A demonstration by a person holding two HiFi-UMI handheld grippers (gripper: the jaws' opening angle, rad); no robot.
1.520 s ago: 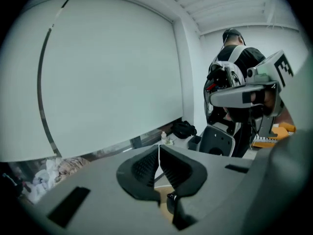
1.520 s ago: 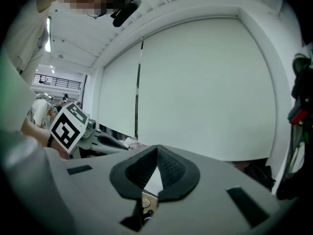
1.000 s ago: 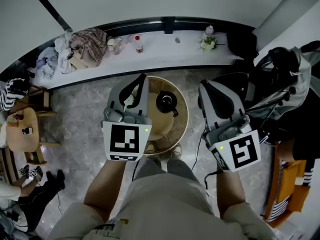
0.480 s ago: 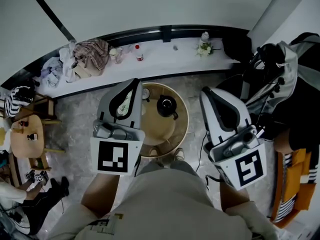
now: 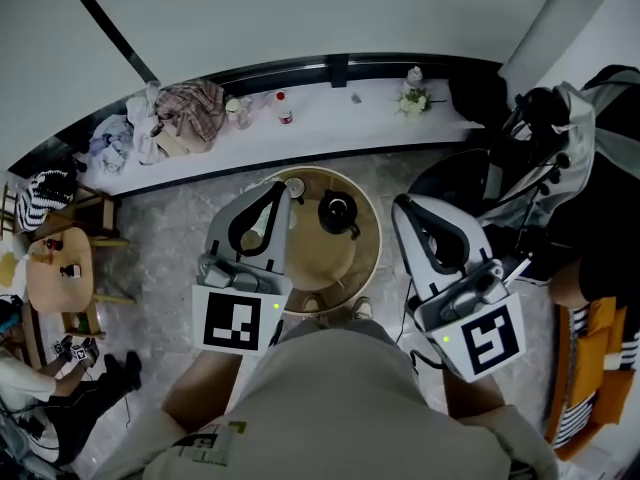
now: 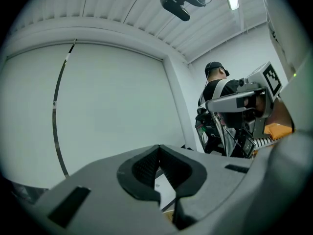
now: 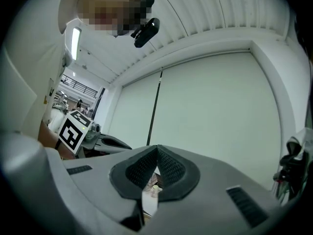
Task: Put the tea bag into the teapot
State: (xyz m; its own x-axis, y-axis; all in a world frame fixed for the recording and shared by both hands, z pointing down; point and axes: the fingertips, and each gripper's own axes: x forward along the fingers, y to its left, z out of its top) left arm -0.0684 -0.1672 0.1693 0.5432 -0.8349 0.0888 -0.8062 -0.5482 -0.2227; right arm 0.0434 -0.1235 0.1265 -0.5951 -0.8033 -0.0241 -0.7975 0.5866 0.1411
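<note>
A black teapot (image 5: 337,211) stands on the round wooden table (image 5: 362,253) below me. My left gripper (image 5: 283,186) hangs over the table's left part, shut and holding nothing. My right gripper (image 5: 398,204) is beside the table's right rim, also shut and empty. In the left gripper view the left gripper (image 6: 159,148) has its pads meeting in front of a pale wall. In the right gripper view the right gripper (image 7: 157,148) is closed the same way. A small pale round thing (image 5: 294,186) sits at the table's far edge. I cannot pick out a tea bag.
A white ledge (image 5: 330,118) runs along the wall with bottles, a small flower pot (image 5: 413,102) and a heap of cloth (image 5: 190,108). A small wooden side table (image 5: 55,278) stands at the left. Dark bags and a stand (image 5: 560,158) crowd the right.
Both grippers stay shut. The left gripper has shifted right over the table's left part, and the right one has drawn slightly nearer the table's rim. The head view has moved a little.
</note>
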